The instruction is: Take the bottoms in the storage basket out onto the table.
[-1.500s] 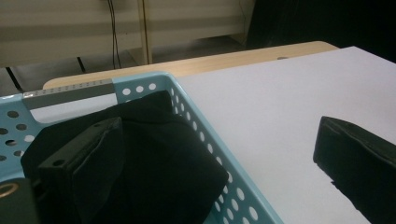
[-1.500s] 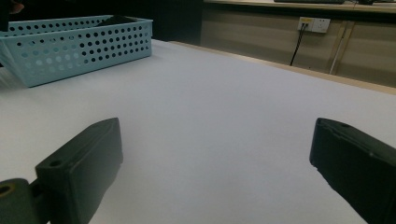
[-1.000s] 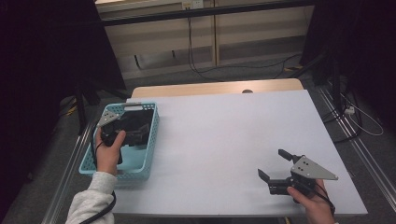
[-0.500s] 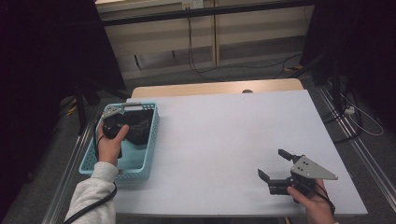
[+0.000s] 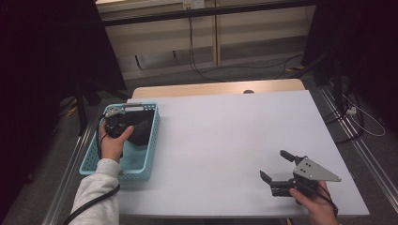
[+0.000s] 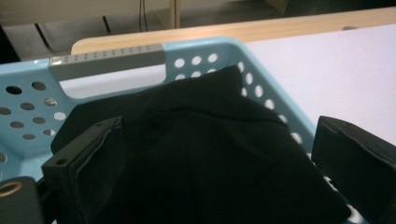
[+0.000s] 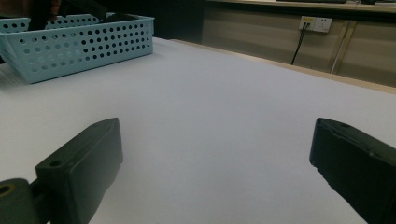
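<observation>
Hovering wide-jawed, left tool straddles black cloth inside basket.

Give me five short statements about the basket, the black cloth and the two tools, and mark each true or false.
1. The black cloth lies inside the blue basket. True.
2. The left tool is shut tight on the cloth. False: its jaws stand wide open on either side of the cloth.
3. The right tool is open over bare table. True.
4. The basket stands at the table's right edge. False: it stands at the left edge.
5. The right tool holds a cup. False: nothing is between its jaws.
</observation>
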Available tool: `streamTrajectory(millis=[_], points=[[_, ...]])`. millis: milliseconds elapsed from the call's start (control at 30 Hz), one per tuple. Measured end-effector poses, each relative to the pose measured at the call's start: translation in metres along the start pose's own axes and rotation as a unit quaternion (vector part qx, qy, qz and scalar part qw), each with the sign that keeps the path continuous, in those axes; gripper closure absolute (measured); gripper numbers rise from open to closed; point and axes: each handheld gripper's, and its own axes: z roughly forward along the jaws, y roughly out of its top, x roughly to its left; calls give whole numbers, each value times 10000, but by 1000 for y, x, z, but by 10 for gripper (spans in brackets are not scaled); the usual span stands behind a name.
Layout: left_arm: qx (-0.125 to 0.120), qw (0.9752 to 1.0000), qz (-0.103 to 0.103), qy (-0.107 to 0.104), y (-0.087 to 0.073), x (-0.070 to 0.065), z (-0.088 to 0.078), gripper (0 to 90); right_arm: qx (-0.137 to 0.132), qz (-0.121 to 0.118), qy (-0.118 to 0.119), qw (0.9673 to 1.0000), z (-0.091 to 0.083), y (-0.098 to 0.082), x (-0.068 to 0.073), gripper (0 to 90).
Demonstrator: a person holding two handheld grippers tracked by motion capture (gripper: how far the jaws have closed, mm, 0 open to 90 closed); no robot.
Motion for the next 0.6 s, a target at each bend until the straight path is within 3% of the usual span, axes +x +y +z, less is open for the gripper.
streamTrajectory(millis=[133,400,600], points=[[264,9995,-73,180,-1,11,10,34,2,11,4,10000,0,0,0,22],[578,9981,-130,182,-3,20,28,11,-9,42,10,10000,0,-1,-1,22],[885,9957,-127,250,-5,22,46,1,-13,51,33,10000,0,-1,-1,22]])
